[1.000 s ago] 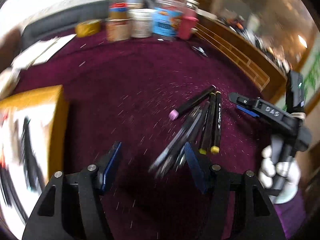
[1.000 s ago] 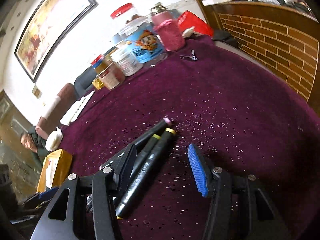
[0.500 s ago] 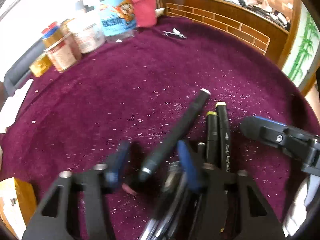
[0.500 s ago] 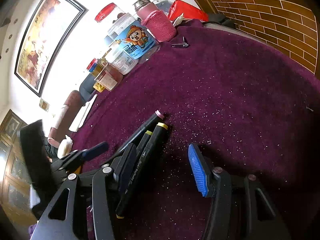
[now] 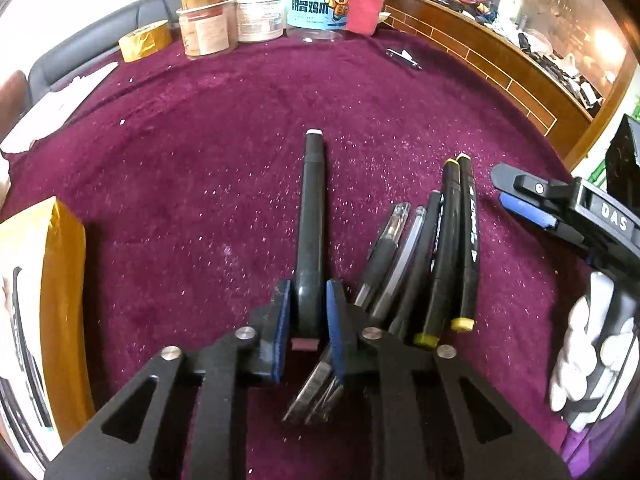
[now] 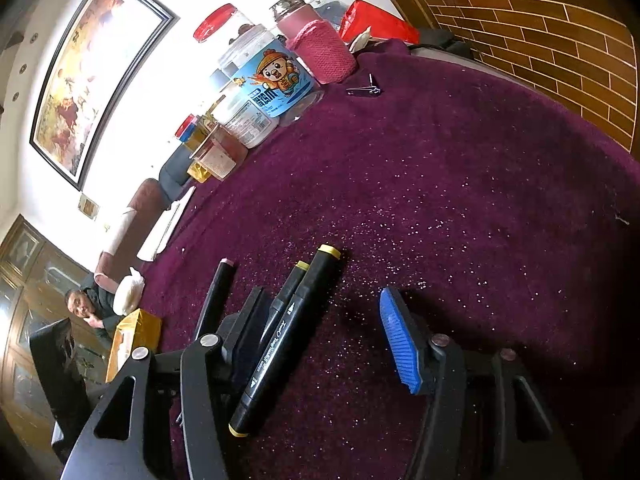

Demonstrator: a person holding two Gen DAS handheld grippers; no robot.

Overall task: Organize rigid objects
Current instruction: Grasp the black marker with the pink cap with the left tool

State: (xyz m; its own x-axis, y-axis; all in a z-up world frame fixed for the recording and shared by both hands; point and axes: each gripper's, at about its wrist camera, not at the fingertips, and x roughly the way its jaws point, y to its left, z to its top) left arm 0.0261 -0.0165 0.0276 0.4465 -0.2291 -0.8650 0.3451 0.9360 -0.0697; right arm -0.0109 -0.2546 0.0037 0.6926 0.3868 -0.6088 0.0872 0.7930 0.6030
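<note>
My left gripper (image 5: 307, 320) is closing, its blue pads pressing on the near end of a black marker (image 5: 312, 216) with a pink cap, which points away over the purple cloth (image 5: 208, 168). Just right of it lies a bundle of clear pens (image 5: 390, 252) and yellow-capped black markers (image 5: 454, 248). My right gripper (image 5: 524, 204), in a white-gloved hand (image 5: 592, 344), hovers right of the bundle. In its own view the right gripper (image 6: 324, 336) is opening, and a yellow-capped marker (image 6: 288, 340) lies untouched between the jaws by the dark left finger (image 6: 248, 320).
A yellow box (image 5: 48, 300) sits at the near left. Jars and tubs (image 5: 316, 0), a tape roll (image 5: 144, 40) and a pink-sleeved bottle (image 5: 366, 4) line the far edge, with a nail clipper (image 5: 404, 58) nearby. A person (image 6: 86, 308) sits beyond the table.
My left gripper moved in over the pink-capped marker and closed on it. That marker now points straight ahead, apart from the bundle. The right gripper hardly moved.
</note>
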